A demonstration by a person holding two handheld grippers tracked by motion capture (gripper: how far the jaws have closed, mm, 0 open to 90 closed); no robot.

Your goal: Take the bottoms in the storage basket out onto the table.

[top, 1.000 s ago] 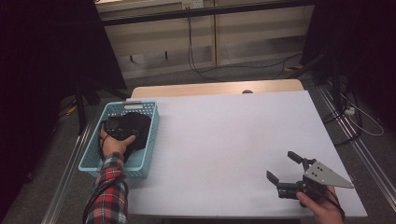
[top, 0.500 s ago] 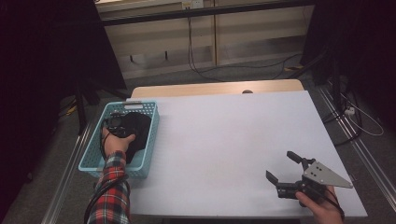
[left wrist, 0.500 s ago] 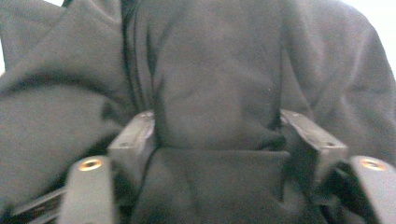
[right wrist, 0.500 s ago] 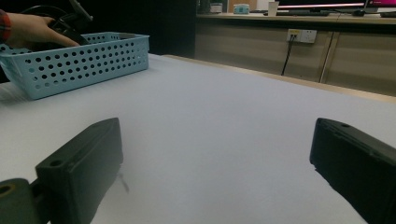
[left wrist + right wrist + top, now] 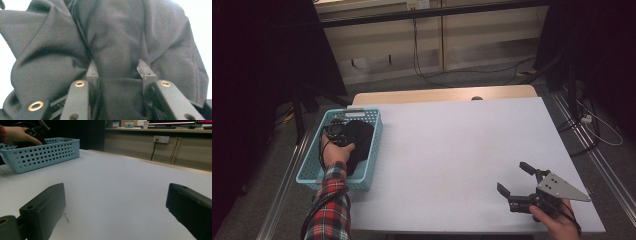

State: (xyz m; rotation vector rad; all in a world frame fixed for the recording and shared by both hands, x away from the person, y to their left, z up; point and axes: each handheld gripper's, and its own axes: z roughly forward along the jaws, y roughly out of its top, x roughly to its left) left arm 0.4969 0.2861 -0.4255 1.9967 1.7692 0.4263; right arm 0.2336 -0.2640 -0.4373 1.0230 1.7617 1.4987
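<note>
Black cloth (image 5: 117, 37), crumpled, bunched in folds, lying in blue basket (image 5: 309, 165)

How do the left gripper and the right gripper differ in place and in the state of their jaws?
The left gripper is down in the blue basket, while the right gripper rests over the bare white table. The left jaws have just been closing and pinch a fold of the black garment between them; the right jaws stand wide apart with nothing between them. Both have black jaws, and a hand holds each.
</note>
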